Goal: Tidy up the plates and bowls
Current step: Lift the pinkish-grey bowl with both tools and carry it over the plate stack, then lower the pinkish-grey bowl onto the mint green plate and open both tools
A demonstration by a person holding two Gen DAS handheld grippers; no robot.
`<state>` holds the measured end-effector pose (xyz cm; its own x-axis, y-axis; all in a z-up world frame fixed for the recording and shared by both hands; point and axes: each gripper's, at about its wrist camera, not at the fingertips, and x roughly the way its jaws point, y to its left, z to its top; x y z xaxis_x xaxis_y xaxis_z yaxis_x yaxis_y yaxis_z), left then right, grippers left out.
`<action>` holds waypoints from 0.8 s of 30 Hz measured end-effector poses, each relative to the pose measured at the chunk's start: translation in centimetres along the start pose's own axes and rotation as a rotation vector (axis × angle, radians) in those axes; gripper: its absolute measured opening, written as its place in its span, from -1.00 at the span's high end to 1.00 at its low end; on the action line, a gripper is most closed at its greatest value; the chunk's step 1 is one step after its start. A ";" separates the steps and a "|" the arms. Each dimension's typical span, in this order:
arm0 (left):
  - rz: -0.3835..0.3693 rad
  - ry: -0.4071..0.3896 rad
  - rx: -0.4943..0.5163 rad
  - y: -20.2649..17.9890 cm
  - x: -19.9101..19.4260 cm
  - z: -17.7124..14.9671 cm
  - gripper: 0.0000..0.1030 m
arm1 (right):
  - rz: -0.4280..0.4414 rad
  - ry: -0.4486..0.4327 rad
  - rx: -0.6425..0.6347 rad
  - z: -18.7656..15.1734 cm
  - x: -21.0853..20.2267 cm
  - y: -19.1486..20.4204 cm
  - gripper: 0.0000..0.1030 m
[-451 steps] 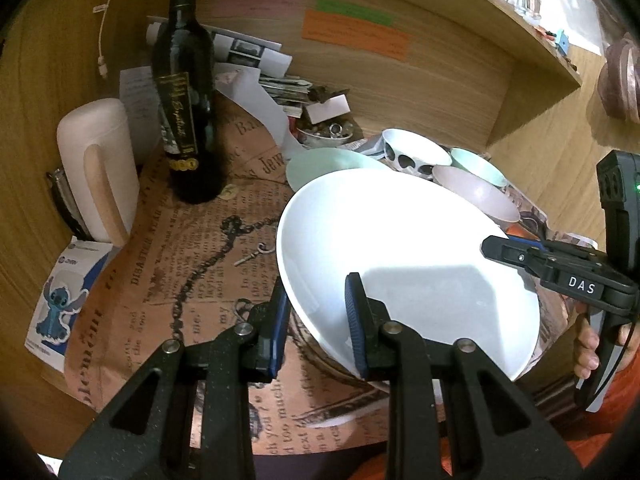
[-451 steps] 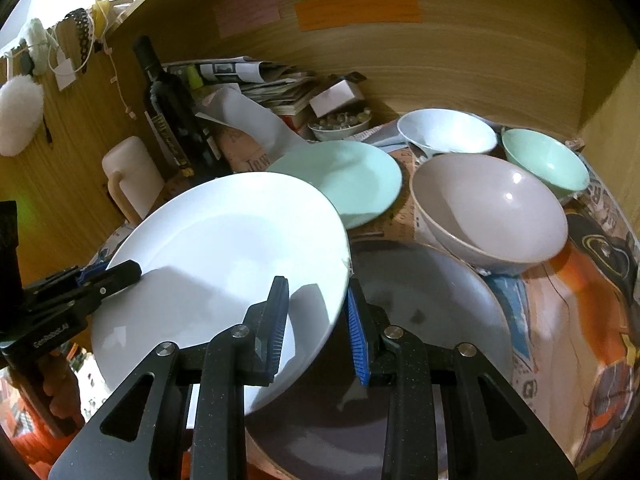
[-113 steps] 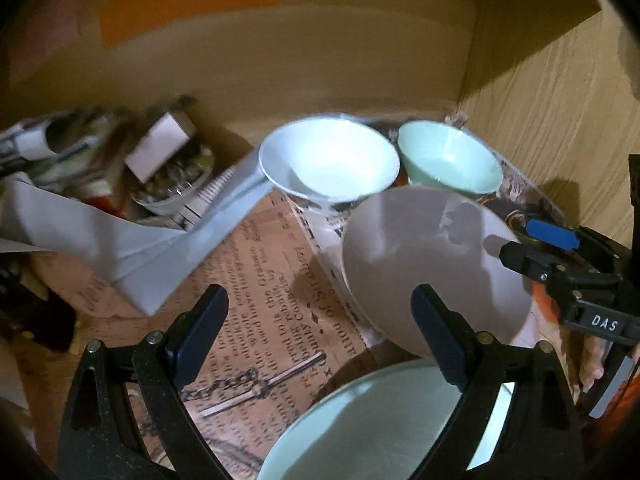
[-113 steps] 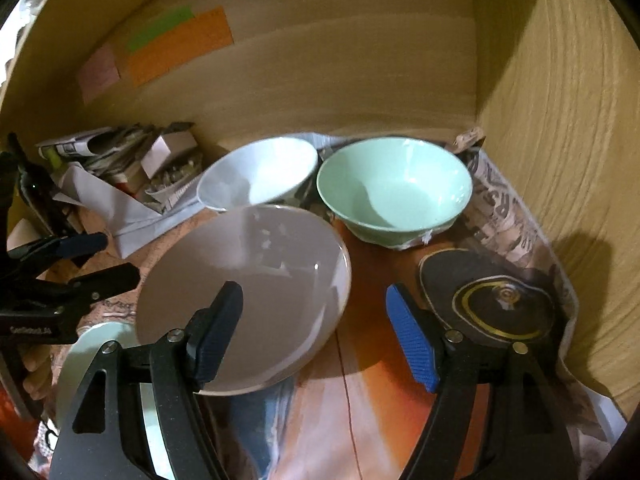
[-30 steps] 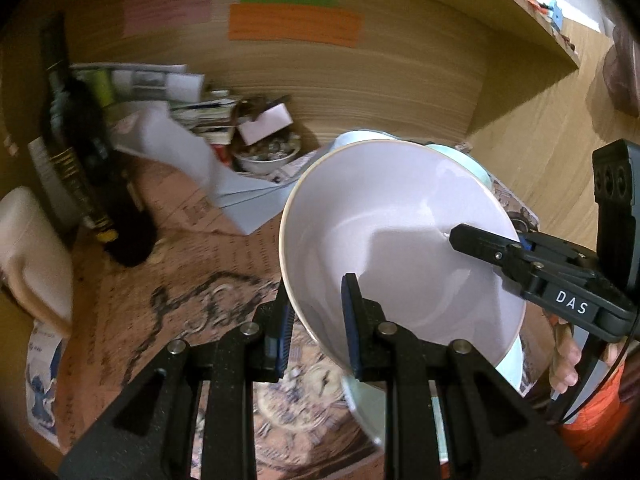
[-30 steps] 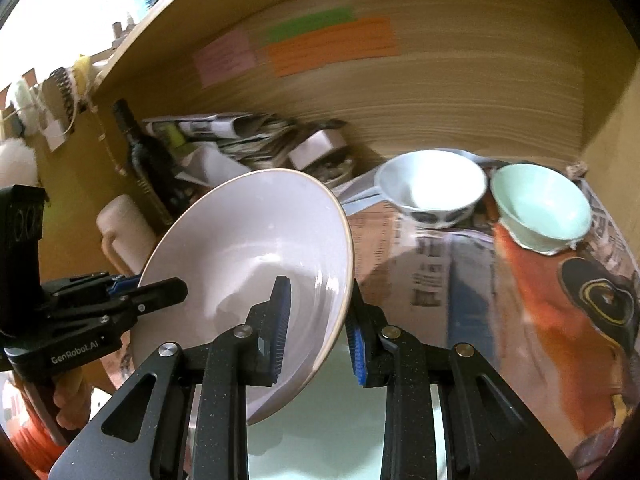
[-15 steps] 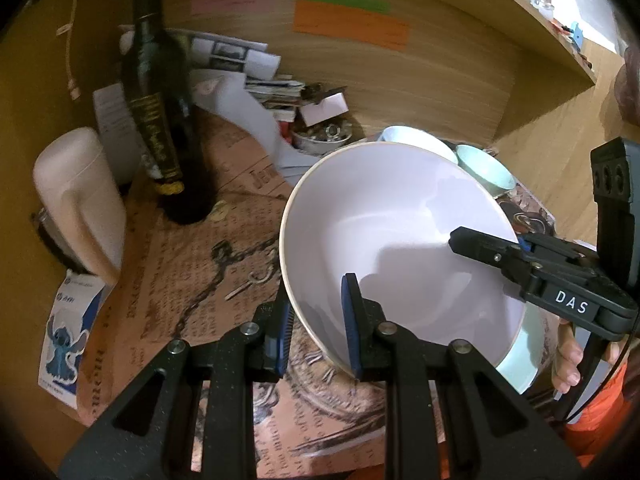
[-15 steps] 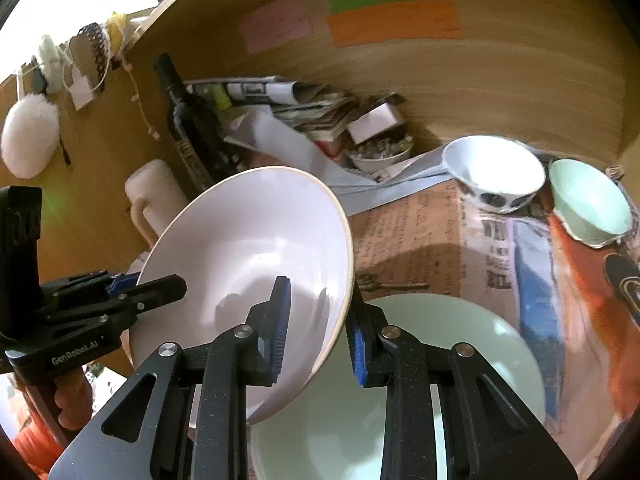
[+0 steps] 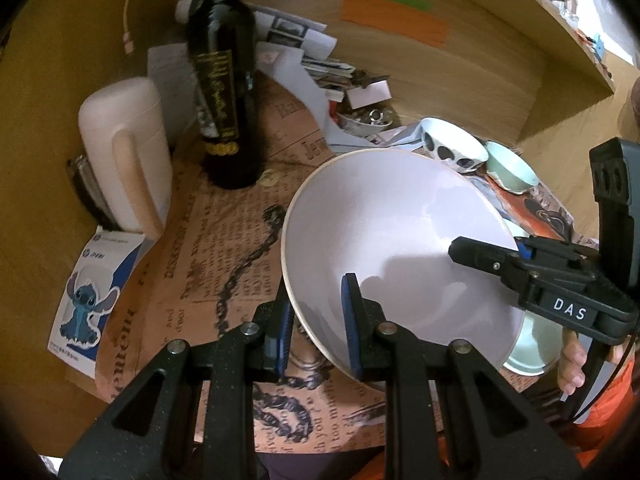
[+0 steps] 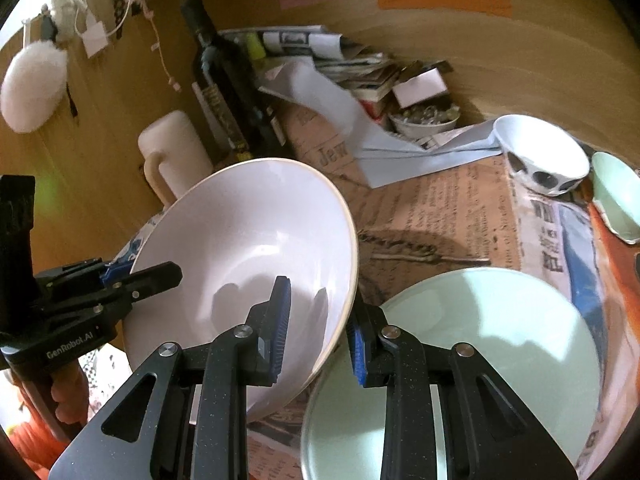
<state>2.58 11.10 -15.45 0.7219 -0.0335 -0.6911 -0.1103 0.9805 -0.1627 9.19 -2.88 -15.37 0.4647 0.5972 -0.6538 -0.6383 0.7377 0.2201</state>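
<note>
A large pale pink bowl (image 9: 396,232) (image 10: 248,248) hangs tilted above the newspaper-covered desk, carried by both grippers. My left gripper (image 9: 318,322) is shut on its near rim; my right gripper (image 10: 320,330) is shut on the opposite rim and shows in the left wrist view as the black tool marked DAS (image 9: 532,276). A mint-green plate (image 10: 480,344) (image 9: 536,340) lies flat on the desk, just right of and below the bowl. Further back stand a white bowl with dark spots (image 10: 544,160) (image 9: 452,148) and a small mint bowl (image 10: 616,196) (image 9: 510,170).
A dark wine bottle (image 9: 224,92) (image 10: 224,84) and a cream jug (image 9: 124,152) (image 10: 172,156) stand at the left. Folded papers (image 10: 336,92) and a small dish of metal bits (image 10: 424,118) crowd the back. Wooden walls close off the back and the right; a cartoon-printed box (image 9: 92,284) sits at the left edge.
Both grippers have carried the pink bowl leftward and a little lower, away from the back bowls and off the green plate, toward the bottle and jug. Their grip is unchanged.
</note>
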 end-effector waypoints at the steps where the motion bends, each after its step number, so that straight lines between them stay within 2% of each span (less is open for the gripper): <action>1: -0.001 0.003 -0.007 0.3 0.0 -0.1 0.56 | 0.002 0.007 -0.002 0.0 0.2 0.1 0.53; 13: -0.019 0.044 -0.064 2.8 1.0 -1.2 0.56 | 0.007 0.085 -0.012 -0.5 2.3 1.1 0.53; 24: -0.022 0.044 -0.044 3.1 2.0 -1.5 0.56 | -0.009 0.110 -0.016 -0.7 3.1 1.0 0.53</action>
<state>2.66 13.74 -18.45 0.6937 -0.0649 -0.7174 -0.1247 0.9701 -0.2083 9.58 -0.53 -17.63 0.4007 0.5515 -0.7316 -0.6447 0.7371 0.2026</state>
